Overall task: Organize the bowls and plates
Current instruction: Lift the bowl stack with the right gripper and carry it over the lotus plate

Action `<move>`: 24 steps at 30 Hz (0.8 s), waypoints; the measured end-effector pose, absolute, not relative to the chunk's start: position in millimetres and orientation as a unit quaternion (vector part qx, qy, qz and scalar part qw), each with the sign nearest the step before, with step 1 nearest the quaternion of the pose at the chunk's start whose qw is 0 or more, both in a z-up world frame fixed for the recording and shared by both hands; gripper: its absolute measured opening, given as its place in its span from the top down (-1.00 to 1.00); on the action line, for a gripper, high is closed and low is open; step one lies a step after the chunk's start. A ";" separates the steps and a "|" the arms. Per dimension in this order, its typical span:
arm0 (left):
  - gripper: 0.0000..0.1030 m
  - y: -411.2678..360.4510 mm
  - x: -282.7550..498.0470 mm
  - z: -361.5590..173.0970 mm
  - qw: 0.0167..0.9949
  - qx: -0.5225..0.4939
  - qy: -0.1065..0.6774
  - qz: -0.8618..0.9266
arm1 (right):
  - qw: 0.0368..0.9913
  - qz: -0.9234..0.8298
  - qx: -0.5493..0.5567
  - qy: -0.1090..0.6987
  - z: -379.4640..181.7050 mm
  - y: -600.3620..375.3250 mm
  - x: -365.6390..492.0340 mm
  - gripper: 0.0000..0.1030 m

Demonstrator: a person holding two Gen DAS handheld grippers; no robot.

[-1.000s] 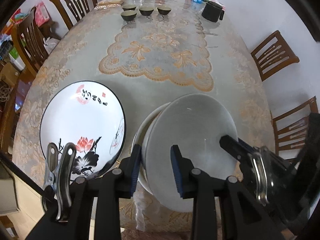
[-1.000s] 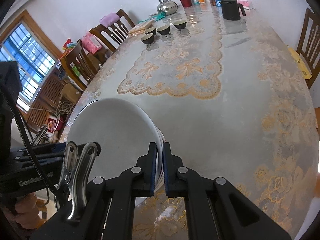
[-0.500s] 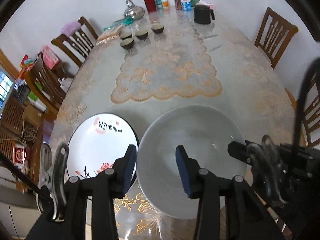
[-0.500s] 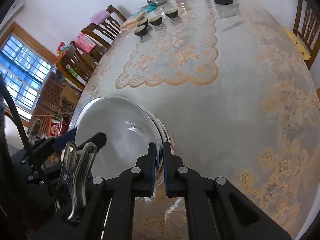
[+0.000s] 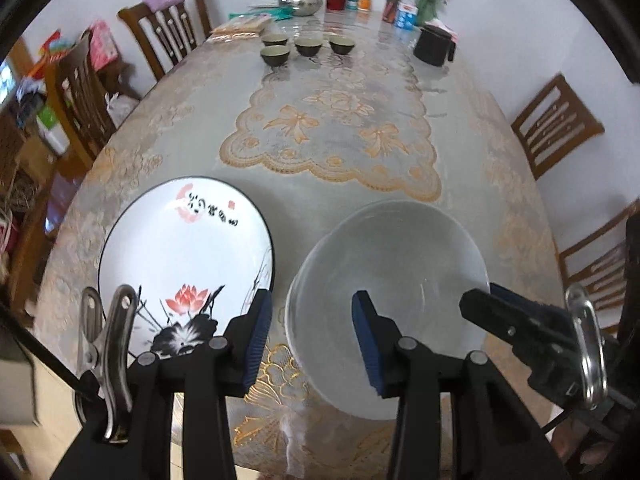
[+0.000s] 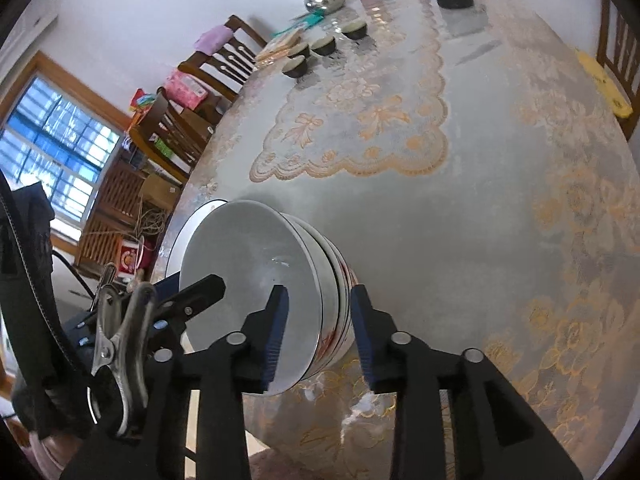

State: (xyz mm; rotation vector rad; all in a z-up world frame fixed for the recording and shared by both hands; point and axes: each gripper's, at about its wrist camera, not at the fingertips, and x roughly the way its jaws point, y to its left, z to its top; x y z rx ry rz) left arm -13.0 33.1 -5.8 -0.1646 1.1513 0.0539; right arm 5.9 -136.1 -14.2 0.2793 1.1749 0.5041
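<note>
The plates under the top bowl (image 6: 256,264) are mostly hidden; the lotus plate (image 5: 184,256) is covered at 6 o'clock by gripper arms; the small labels at 12 o'clock cannot be read.

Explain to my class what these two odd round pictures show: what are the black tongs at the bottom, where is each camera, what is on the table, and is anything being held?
There is no robot here: a person holds a two-finger gripper in each hand, and a fisheye camera on each one looks forward along its fingers.

One picture comes from the left gripper, the other from the right gripper; each view also shows the other gripper at its side.

On the table near the person stand a stack of white bowls and, beside it, a plate painted with a lotus flower. Far off stand four small dark cups, a black mug, a kettle and bottles.

Nothing is held. The left gripper is open around the stack's near rim. The right gripper's jaws are opening, with the rim between them but not pressed.
</note>
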 end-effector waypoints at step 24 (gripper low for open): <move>0.15 44.0 -45.1 -29.2 0.802 -0.170 0.572 0.029 | 0.754 0.278 0.096 0.587 -45.5 -118.5 34.8 -0.02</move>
